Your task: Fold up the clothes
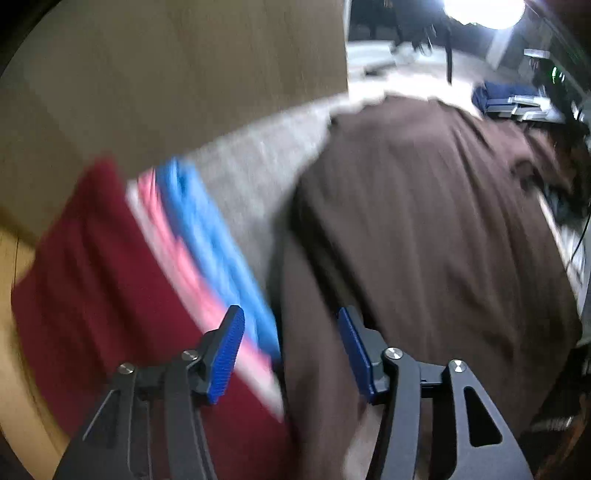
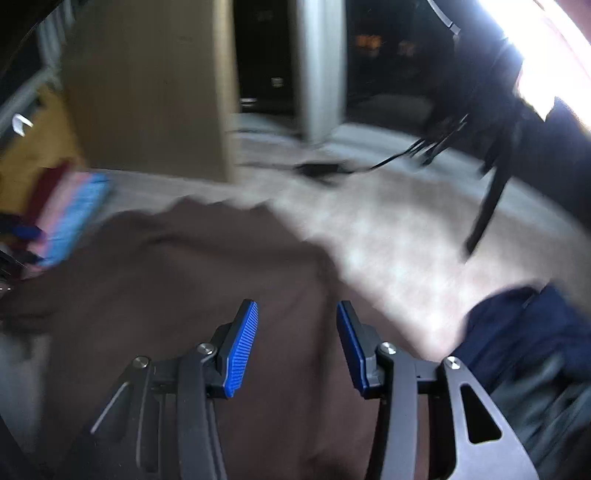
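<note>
A brown garment (image 1: pixel 424 221) lies spread over a pale grey surface (image 1: pixel 251 166); the right wrist view shows the same brown garment (image 2: pixel 184 280) from another side. My left gripper (image 1: pixel 291 332) hovers open over the garment's left edge, nothing between its blue pads. To its left sits a stack of folded clothes: dark red (image 1: pixel 92 288), pink (image 1: pixel 177 251) and light blue (image 1: pixel 210 236). My right gripper (image 2: pixel 297 328) is open above the garment near its right edge, holding nothing. Both views are motion-blurred.
A tall tan cardboard panel (image 1: pixel 177 70) stands behind the stack. Navy clothes (image 2: pixel 524 332) lie at the right of the surface. A dark tripod-like stand with cables (image 2: pixel 491 192) rises at the back right, under a bright lamp (image 1: pixel 484 11).
</note>
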Action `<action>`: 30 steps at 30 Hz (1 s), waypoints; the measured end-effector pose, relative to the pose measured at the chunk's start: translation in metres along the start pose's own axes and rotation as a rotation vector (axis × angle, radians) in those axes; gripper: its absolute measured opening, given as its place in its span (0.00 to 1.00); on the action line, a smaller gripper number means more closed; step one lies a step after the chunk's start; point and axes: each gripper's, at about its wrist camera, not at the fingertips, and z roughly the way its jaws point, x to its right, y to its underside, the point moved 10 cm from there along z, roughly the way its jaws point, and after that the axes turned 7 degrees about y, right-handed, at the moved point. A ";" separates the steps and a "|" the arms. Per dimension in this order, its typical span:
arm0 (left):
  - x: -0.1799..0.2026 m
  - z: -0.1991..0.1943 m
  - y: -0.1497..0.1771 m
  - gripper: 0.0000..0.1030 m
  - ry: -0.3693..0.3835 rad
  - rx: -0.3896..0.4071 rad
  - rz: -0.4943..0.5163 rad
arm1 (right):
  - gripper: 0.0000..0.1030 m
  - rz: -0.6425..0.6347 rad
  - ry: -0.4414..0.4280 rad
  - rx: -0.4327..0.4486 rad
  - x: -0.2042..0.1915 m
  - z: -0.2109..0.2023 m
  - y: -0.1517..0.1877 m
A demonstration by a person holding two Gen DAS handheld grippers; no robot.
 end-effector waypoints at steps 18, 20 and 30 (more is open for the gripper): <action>-0.042 -0.049 0.047 0.18 -0.233 0.029 -0.063 | 0.42 -0.136 0.057 -0.225 -0.075 0.002 0.144; -0.034 -0.057 0.046 0.24 -0.256 0.047 -0.029 | 0.42 -0.064 0.074 -0.182 -0.059 -0.021 0.144; 0.030 -0.133 0.126 0.36 -0.115 0.144 -0.035 | 0.43 0.325 0.079 -0.055 0.029 -0.171 0.239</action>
